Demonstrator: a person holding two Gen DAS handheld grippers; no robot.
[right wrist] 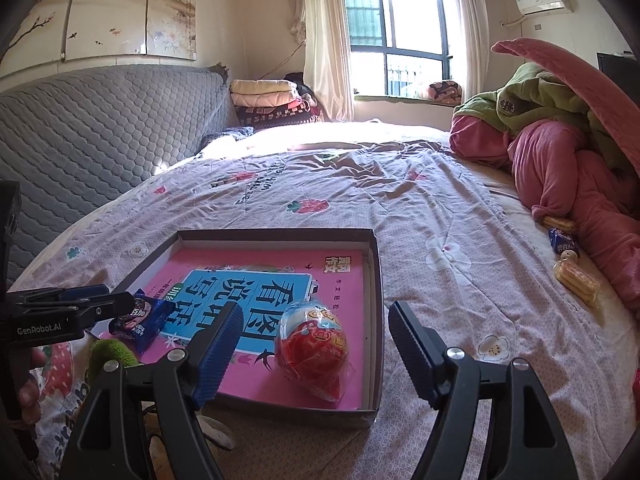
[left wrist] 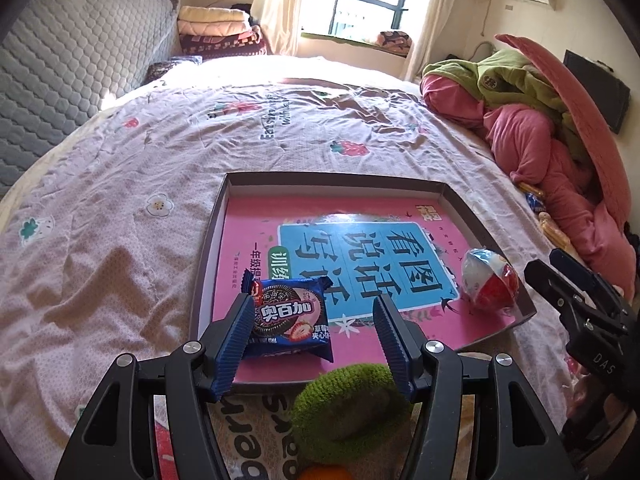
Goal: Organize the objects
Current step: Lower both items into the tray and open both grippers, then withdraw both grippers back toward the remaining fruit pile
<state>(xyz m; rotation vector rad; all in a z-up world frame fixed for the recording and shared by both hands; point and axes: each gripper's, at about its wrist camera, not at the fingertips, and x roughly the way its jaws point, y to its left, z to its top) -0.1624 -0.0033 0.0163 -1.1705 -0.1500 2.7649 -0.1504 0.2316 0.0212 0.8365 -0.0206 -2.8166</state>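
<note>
A shallow box [left wrist: 452, 196] with a pink book cover as its floor lies on the bed; it also shows in the right wrist view [right wrist: 374, 264]. A blue cookie packet [left wrist: 290, 316] lies in its near left corner, between my open left gripper's [left wrist: 312, 328] fingers. A red and white egg toy [left wrist: 490, 278] in clear wrap sits at the box's right side. In the right wrist view the egg toy [right wrist: 314, 344] lies just ahead of my open, empty right gripper [right wrist: 316, 344]. The cookie packet [right wrist: 140, 320] shows at the left there.
A green knitted thing [left wrist: 352, 404] and something orange [left wrist: 324, 472] lie below the left gripper, outside the box. Wrapped snacks [right wrist: 576, 276] and a blue packet [right wrist: 564, 240] lie at the bed's right edge by a pink and green blanket pile [right wrist: 560, 152]. A grey headboard [right wrist: 100, 128] stands left.
</note>
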